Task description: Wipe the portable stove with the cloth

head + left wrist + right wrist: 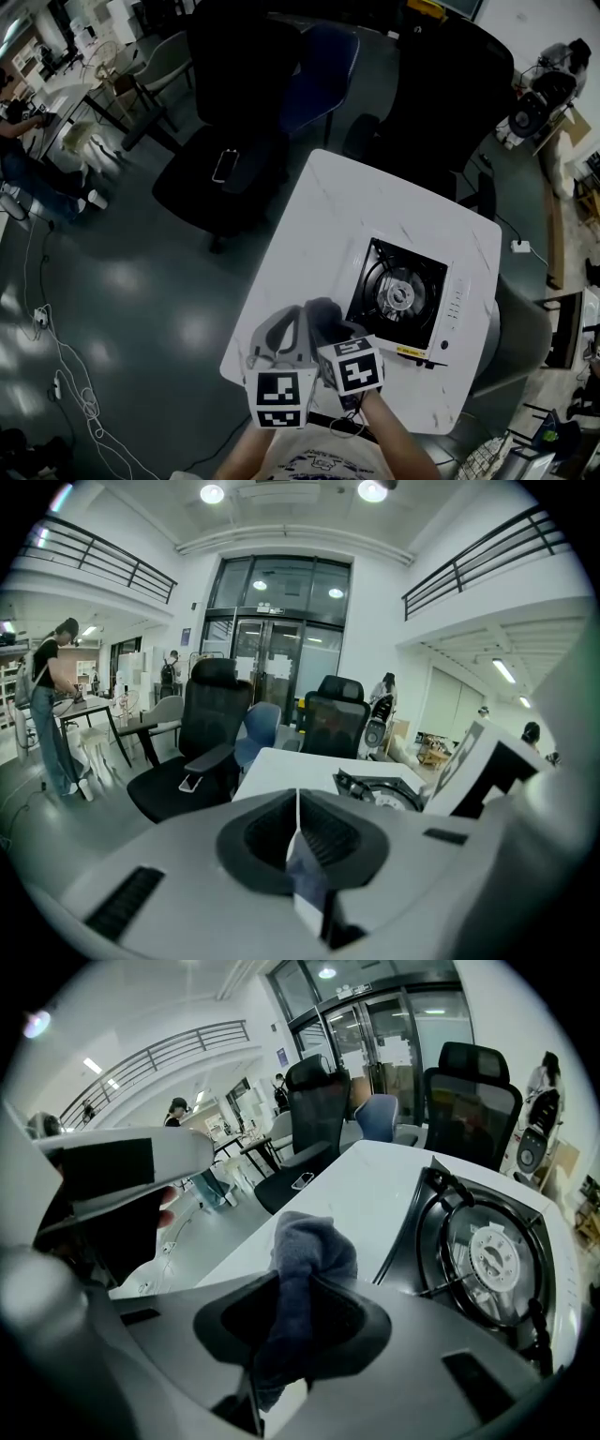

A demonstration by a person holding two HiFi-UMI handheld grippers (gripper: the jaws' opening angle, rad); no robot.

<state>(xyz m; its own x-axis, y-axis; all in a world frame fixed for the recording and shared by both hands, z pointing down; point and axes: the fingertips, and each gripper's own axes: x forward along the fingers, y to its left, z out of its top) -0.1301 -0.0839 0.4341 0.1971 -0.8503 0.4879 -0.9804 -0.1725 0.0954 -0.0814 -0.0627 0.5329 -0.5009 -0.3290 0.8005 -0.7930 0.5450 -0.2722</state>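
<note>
A white table is set on a grey floor. Off its far left corner a black office chair is placed, a phone laid on its seat. A blue chair and a second black chair are seen beyond the far edge.

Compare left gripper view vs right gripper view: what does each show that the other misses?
Only the left gripper view: the left gripper with its jaws together, and the other gripper's marker cube at right.
Only the right gripper view: the right gripper with its jaws clamped on the grey cloth, plus a clear look at the round burner.
Both: the white table, the portable stove on it, and the black office chairs beyond.
</note>
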